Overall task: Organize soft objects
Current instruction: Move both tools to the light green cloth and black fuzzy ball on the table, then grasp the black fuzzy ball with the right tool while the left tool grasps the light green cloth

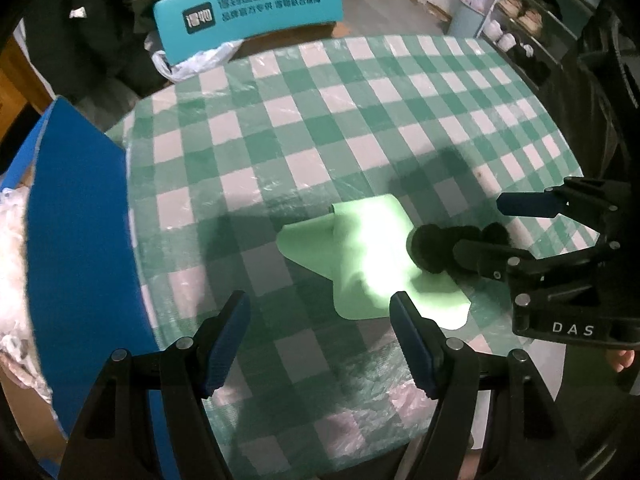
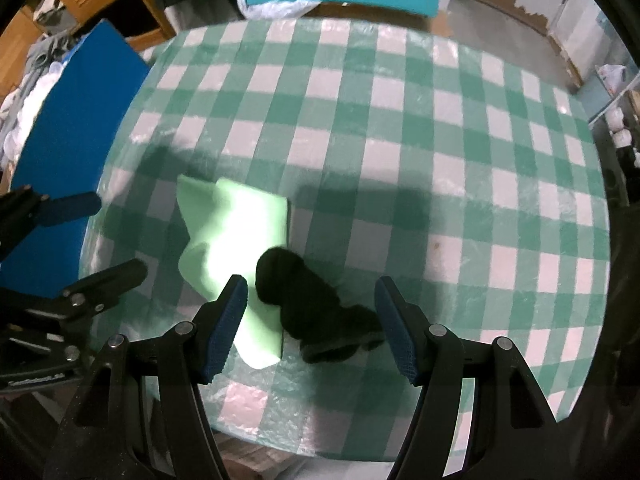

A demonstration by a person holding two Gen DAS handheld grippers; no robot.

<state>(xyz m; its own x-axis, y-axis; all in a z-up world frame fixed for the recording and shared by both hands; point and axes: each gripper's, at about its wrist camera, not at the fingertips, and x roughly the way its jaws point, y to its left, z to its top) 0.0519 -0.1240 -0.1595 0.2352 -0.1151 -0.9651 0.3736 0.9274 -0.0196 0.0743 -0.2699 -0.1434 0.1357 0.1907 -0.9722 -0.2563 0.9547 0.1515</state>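
Two tools, left (image 1: 320,344) and right (image 2: 310,330), spread and empty, we hold above the desk (image 2: 400,120), about to pinch the black sock (image 2: 312,300) off the green cloth (image 2: 236,224).

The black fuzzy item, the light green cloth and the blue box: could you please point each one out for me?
black fuzzy item (image 2: 312,304), right wrist view, its middle.
light green cloth (image 1: 360,248), left wrist view, its bright centre.
blue box (image 1: 80,216), left wrist view, its side wall.
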